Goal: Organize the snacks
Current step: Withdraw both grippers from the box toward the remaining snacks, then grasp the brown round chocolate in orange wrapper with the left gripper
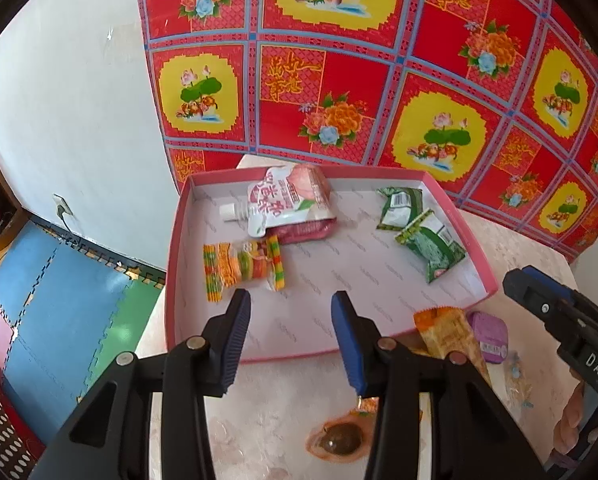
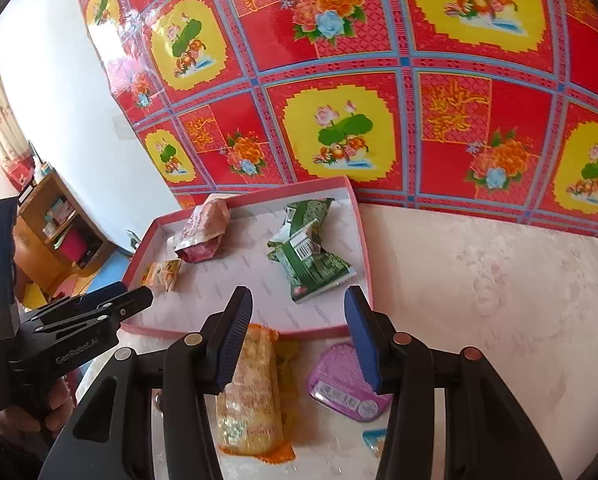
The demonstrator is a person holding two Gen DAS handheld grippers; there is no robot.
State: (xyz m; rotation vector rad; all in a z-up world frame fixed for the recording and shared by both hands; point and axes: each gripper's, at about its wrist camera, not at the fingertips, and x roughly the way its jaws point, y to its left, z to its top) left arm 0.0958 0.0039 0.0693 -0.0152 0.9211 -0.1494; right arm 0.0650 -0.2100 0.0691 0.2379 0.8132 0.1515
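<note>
A pink-rimmed shallow box point(image 1: 171, 264) point(image 2: 361, 248) lies on the marble table. Inside it are a peach drink pouch point(image 1: 287, 200) point(image 2: 203, 228), a striped candy pack point(image 1: 243, 266) point(image 2: 161, 274) and two green snack packs point(image 1: 431, 246) point(image 2: 311, 260). In front of the box, on the table, lie an orange snack bar point(image 2: 251, 392) point(image 1: 451, 332) and a small purple cup point(image 2: 347, 380) point(image 1: 489, 336). My left gripper point(image 1: 291, 320) hovers open and empty over the box's near part. My right gripper point(image 2: 299, 324) stands open and empty above the orange bar and purple cup.
A red and yellow flowered sheet point(image 1: 379, 60) point(image 2: 379, 80) hangs behind the table. A small blue-wrapped candy point(image 2: 373, 442) and a brown-centred wrapper point(image 1: 339, 440) lie on the table near me. Coloured foam floor mats point(image 1: 59, 300) and a wooden shelf point(image 2: 55, 220) are to the left.
</note>
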